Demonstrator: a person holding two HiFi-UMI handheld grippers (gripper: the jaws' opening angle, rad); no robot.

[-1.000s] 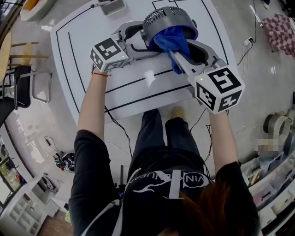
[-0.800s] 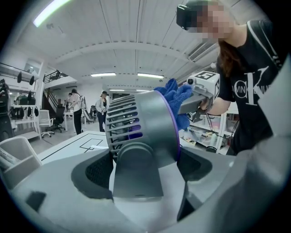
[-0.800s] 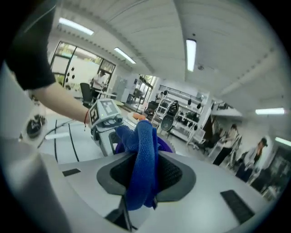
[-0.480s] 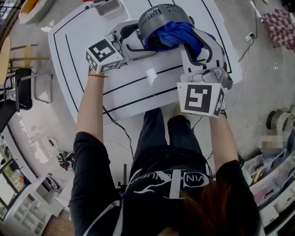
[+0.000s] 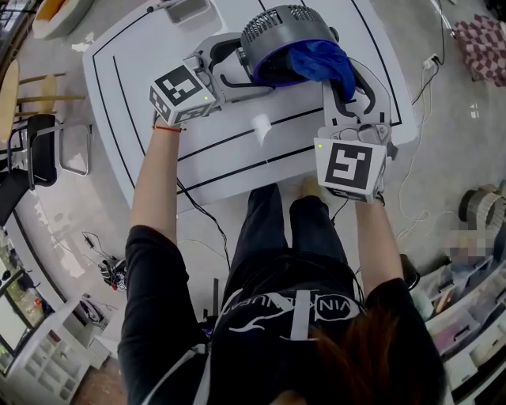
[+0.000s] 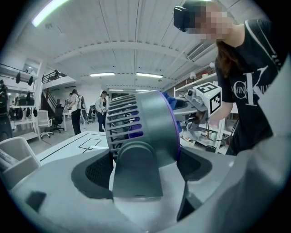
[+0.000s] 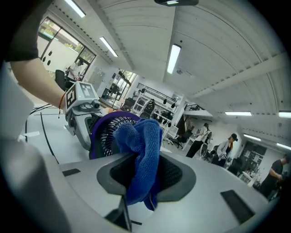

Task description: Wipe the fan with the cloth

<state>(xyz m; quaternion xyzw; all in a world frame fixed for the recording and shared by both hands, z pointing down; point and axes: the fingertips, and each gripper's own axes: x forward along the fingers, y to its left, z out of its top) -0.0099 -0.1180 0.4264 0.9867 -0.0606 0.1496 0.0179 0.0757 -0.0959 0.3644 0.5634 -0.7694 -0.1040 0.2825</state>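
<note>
A grey fan [image 5: 285, 32] with a purple rim stands on the white table [image 5: 158, 87]. My left gripper [image 5: 237, 63] reaches in from the left, and its jaws clasp the fan's grey stand [image 6: 136, 168] on both sides. My right gripper [image 5: 348, 79] comes in from the right, shut on a bunched blue cloth [image 5: 322, 59]. The cloth lies against the fan's purple rim on its right side. In the right gripper view the cloth [image 7: 141, 154] hangs from the jaws just in front of the fan's grille [image 7: 107, 132].
A grey bin [image 5: 190, 9] sits at the table's far edge, and a small white scrap [image 5: 259, 126] lies near the middle. A chair [image 5: 39, 142] stands at the left. Cables trail on the floor, and a checkered cloth [image 5: 482, 43] lies at the far right.
My right gripper rolled and swung rightward, carrying the blue cloth from the fan's front face round to its right side. The left gripper and the fan stayed put.
</note>
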